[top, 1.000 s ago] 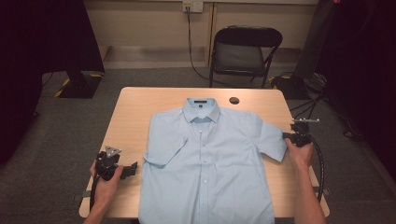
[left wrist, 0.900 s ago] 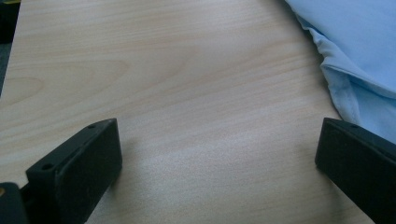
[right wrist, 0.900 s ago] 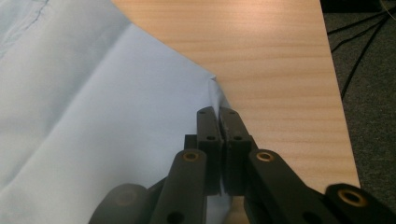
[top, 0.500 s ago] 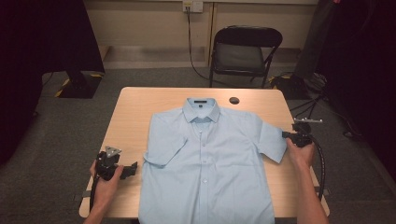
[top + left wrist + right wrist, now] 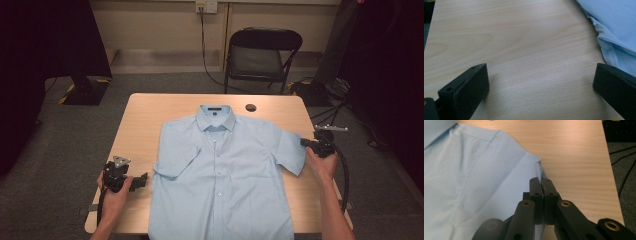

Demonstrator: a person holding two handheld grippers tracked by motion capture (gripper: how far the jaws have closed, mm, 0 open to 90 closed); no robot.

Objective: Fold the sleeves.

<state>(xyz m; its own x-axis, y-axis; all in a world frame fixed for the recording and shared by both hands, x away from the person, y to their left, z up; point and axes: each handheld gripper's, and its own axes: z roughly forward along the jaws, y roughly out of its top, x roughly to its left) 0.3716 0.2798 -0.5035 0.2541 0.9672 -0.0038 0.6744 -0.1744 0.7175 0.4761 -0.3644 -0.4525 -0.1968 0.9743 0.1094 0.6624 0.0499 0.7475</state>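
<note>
Recording studio or lab room: plain wooden table (image 5: 145, 115) stood on grey carpet (image 5: 60, 165); black curtains (image 5: 45, 45) hung either side; folding chair (image 5: 262, 55), wall socket (image 5: 206, 6), loose cables (image 5: 345, 105) were present.

Bare table (image 5: 142, 117) at left of frame, from the far edge down to the left gripper (image 5: 142, 181): free passage. Shirt (image 5: 225, 175) blocks centre. Narrow bare strip at right; right gripper (image 5: 303, 142) sits there. Small dark disc (image 5: 251, 107) beyond the collar.

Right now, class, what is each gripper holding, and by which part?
The right gripper pinches the light blue shirt by its sleeve edge. The left gripper holds nothing, jaws open over the table.
</note>
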